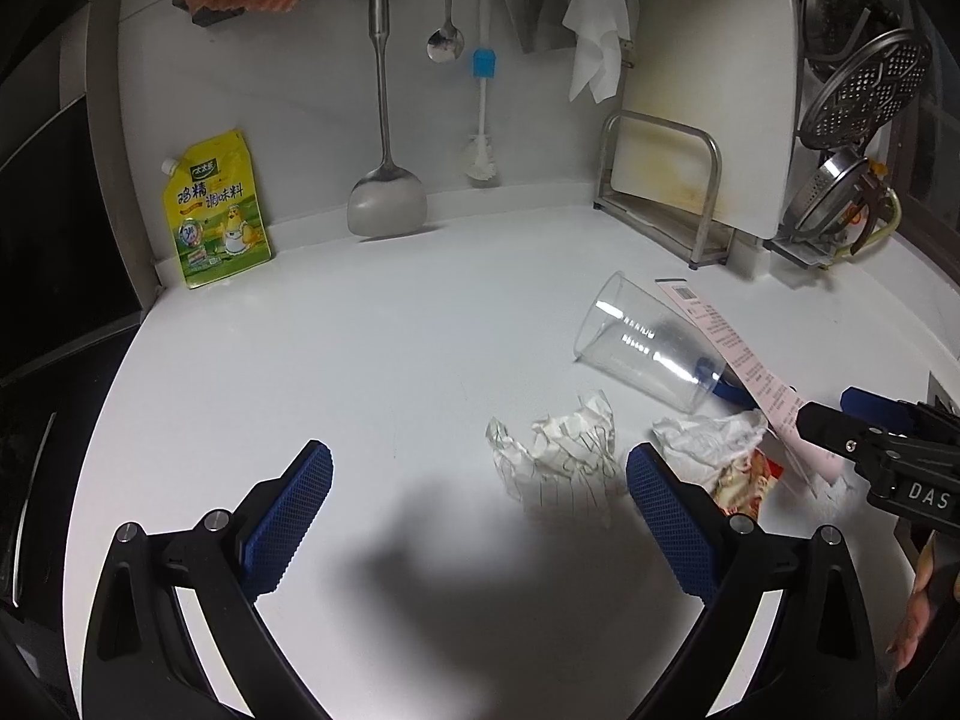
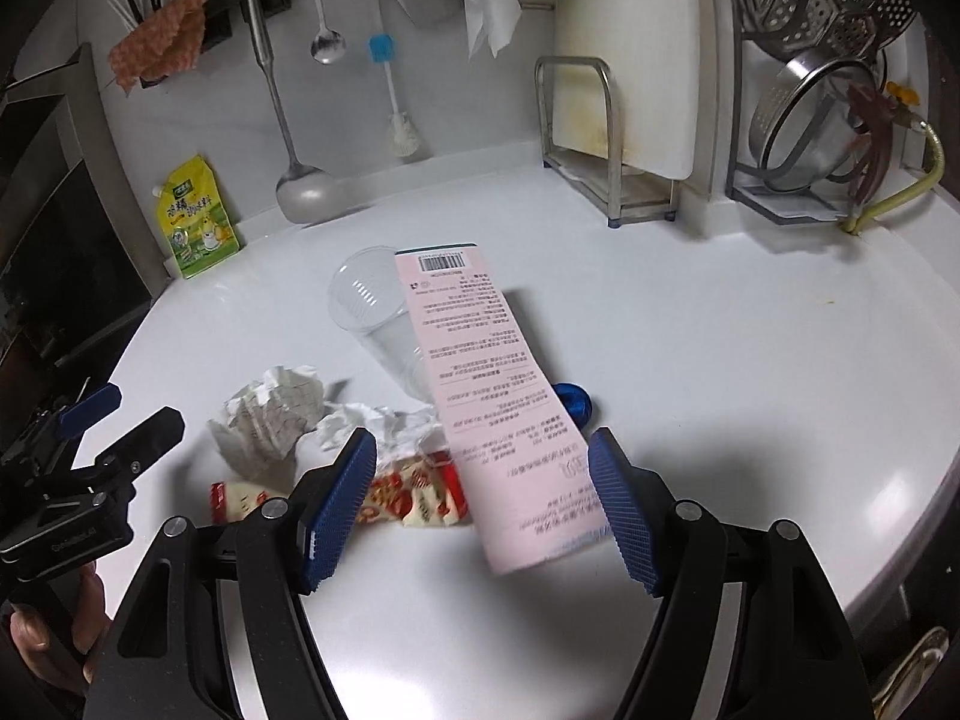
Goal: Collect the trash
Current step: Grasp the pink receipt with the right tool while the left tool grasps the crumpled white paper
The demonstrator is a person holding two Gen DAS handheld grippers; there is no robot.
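The trash sits in a loose heap on the white counter [image 2: 690, 324], and the clear plastic cup [image 2: 375, 309] lying on its side serves as the landmark. Leaning across the cup is a long pink tube [image 2: 486, 384], flat at its crimped end, printed with a barcode near the far end and dense rows of small print too fine to read; a blue cap [image 2: 575, 403] shows at its edge, on the side away from the cup. Just in front of the cup lie two crumpled white paper wads, one marked with thin lines [image 1: 555, 450] and one plain [image 1: 708, 435], and nearer than those a red and cream snack wrapper [image 2: 414, 495], its lettering unreadable. Well to the left of the cup, against the wall, stands a yellow spouted pouch [image 1: 219, 213] with Chinese characters and a cartoon chicken. The right gripper [image 2: 483, 507] is spread wide with the near end of the pink tube between its blue pads [image 2: 621, 513], which do not press on it. The left gripper [image 1: 480, 519] is also spread wide and holds nothing, hovering over bare counter just short of the lined wad. On the right gripper's body, seen from the left view, the letters "DAS" are legible. Behind the cup, a cutting board [image 1: 708, 90] stands in a metal rack.
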